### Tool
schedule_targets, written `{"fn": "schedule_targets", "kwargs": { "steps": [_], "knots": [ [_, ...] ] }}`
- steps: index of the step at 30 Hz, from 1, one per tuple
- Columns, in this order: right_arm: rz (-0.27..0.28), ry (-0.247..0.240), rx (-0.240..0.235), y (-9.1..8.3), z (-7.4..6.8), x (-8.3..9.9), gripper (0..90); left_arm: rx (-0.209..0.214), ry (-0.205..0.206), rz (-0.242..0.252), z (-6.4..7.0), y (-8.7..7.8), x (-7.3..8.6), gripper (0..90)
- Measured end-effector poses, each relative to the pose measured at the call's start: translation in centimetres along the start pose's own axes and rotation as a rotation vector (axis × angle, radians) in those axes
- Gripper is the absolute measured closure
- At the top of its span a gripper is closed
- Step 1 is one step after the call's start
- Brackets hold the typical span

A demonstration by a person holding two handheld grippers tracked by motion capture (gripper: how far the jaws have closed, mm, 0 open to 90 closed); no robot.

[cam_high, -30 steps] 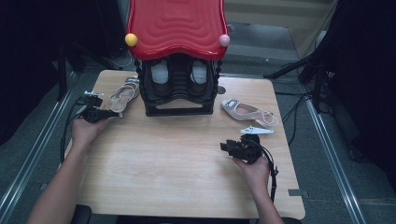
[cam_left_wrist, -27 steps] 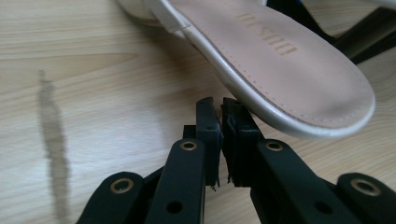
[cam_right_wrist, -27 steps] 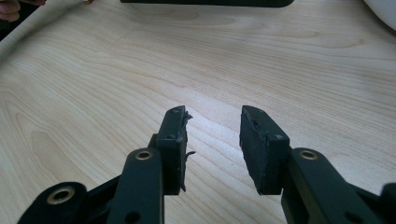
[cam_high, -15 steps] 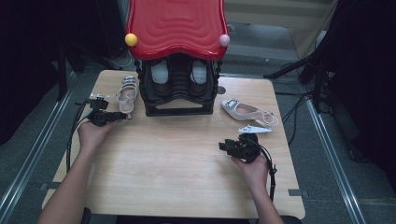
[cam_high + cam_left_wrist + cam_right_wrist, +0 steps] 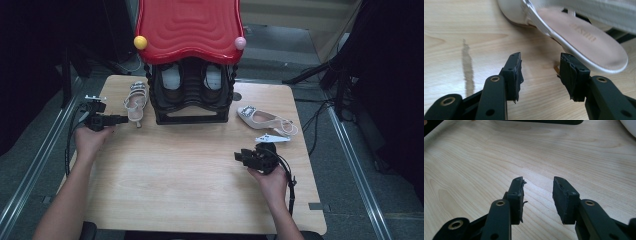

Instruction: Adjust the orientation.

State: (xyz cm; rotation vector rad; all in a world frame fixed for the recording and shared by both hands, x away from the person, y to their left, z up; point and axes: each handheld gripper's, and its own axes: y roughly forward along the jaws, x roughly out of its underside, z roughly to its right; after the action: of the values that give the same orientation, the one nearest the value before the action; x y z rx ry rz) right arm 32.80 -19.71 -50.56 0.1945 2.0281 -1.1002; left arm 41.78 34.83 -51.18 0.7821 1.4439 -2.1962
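Resting on the pale wooden bench [image 5: 200,170], the left tongs [image 5: 121,119] sit at the left of the high view, jaws parted and holding nothing, aimed at the heel end of a white strappy sandal with a beige insole [image 5: 136,100]. In the left gripper view that sandal [image 5: 584,37] lies in the upper right of the frame, its heel rim just beyond the right jaw, no jaw gripping it. The sandal lies just left of a black shoe rack under a red wavy roof [image 5: 190,95]. The right tongs [image 5: 239,156], lower right of centre, are also released over bare wood [image 5: 499,155]. A 2nd white sandal [image 5: 267,120] lies right of the rack.
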Motion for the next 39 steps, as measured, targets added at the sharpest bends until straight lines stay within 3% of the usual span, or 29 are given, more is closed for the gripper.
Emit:
{"fn": "schedule_targets", "kwargs": {
  "steps": [6,14,16,25,29,32,35,39],
  "knots": [
    [0.000,0.008,0.000,0.0,0.2,0.0,61.2,-0.035,0.041,0.002,0.0,-0.8,-1.6,51.7],
    [0.007,0.013,0.001,-0.1,0.2,0.0,61.3,-0.019,0.013,0.038,-0.1,-1.5,-3.2,50.5],
    [0.010,0.010,0.002,-0.1,0.2,0.0,61.3,-0.036,0.019,0.061,0.1,-1.7,-3.4,50.6],
    [0.007,0.009,0.003,-0.1,0.2,0.0,61.4,-0.034,-0.007,0.041,0.5,-1.9,-5.2,50.1],
    [0.008,0.008,0.001,-0.1,0.1,0.0,61.4,-0.031,-0.032,0.075,0.8,-1.8,-5.5,50.2],
    [0.011,0.005,0.001,-0.1,0.1,0.0,61.4,-0.051,-0.018,0.021,1.1,-1.3,-6.0,50.1],
    [0.008,0.008,0.000,-0.1,0.1,0.0,61.4,-0.049,-0.026,0.064,1.8,-1.3,-6.6,50.8],
    [0.012,0.004,0.001,-0.1,0.1,0.0,61.4,-0.055,-0.033,0.079,1.9,-1.0,-6.8,50.9]
  ]
}}
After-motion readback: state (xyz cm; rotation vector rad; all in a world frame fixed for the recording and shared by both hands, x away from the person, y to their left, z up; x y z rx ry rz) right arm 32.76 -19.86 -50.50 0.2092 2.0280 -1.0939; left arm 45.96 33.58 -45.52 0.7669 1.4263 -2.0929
